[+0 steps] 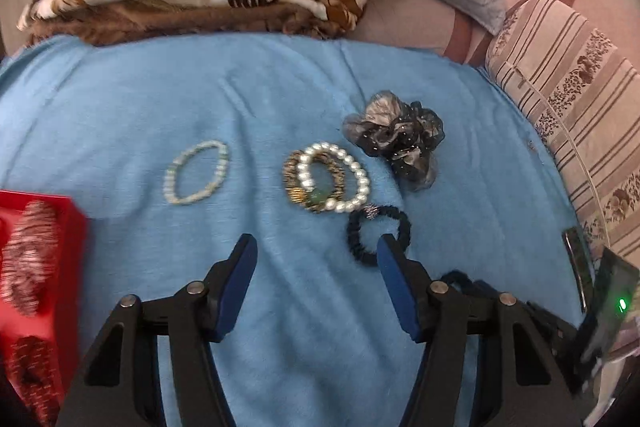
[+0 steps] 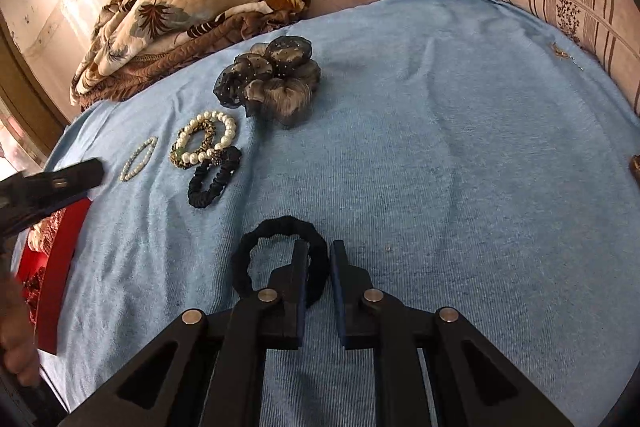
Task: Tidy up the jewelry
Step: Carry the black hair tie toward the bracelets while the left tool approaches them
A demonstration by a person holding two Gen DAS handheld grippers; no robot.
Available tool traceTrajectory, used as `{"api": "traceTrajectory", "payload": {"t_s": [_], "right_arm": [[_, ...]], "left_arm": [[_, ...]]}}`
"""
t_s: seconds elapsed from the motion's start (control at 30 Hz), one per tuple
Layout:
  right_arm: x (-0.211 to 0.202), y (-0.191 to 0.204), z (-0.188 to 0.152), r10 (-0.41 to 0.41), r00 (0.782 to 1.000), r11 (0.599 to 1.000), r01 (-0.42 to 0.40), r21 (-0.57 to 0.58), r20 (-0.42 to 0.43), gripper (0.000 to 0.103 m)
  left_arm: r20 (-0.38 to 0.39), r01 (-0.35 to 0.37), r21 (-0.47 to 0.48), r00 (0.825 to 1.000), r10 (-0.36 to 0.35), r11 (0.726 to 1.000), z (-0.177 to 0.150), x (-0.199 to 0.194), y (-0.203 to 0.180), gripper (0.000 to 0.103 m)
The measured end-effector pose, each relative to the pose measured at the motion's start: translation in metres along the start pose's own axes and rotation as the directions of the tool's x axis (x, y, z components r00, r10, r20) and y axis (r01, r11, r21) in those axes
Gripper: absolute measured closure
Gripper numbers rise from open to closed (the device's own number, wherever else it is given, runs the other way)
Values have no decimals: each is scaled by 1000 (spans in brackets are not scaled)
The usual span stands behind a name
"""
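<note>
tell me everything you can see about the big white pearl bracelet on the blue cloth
The pearl bracelet is a closed ring of round, glossy white beads, lying flat on the blue cloth. It rests overlapping a brown patterned bracelet with a green piece. A dark scrunchie lies against its near edge, and a sheer grey and black scrunchie sits just beyond. Neither claw touches it.

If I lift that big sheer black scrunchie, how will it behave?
The sheer scrunchie looks like puffy gathered gauze, so it is probably very light and would likely squash and sag in a gripper. Its ruffles may snag on the pearl bracelet lying nearby.
</note>
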State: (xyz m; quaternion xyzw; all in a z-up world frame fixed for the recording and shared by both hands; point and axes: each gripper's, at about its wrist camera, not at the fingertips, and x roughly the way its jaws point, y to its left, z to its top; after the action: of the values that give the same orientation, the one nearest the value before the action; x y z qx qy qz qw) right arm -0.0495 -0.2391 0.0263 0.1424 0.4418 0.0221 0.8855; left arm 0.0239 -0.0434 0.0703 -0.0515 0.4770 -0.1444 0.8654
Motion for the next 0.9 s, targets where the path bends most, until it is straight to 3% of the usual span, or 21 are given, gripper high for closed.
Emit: {"api": "traceTrajectory", "payload": {"t_s": [0.17,0.33,0.4,0.83,0.87,0.9], "right_arm": [[2,-6,2,35,999,999,-35,18,-3,91],[4,-7,3,47,999,999,-47,20,-4,91],[5,-6,3,46,999,999,-46,18,-1,90],[7,-3,3,38,999,999,-38,6,11,85],[8,-3,3,35,999,999,-35,3,12,85],[9,-2,3,30,999,1000,-30,-6,11,85]], "left_arm": [[-57,-14,32,998,16,999,7,38,-16,63],[-76,-12,65,997,17,998,4,56,-27,63],[-85,-14,64,996,19,998,3,62,-28,70],[-36,-77,124,996,82,989,-2,70,-36,71],[-28,-98,145,994,103,985,-4,70,-39,74],[-18,-114,166,993,118,980,-6,70,-42,87]]}}
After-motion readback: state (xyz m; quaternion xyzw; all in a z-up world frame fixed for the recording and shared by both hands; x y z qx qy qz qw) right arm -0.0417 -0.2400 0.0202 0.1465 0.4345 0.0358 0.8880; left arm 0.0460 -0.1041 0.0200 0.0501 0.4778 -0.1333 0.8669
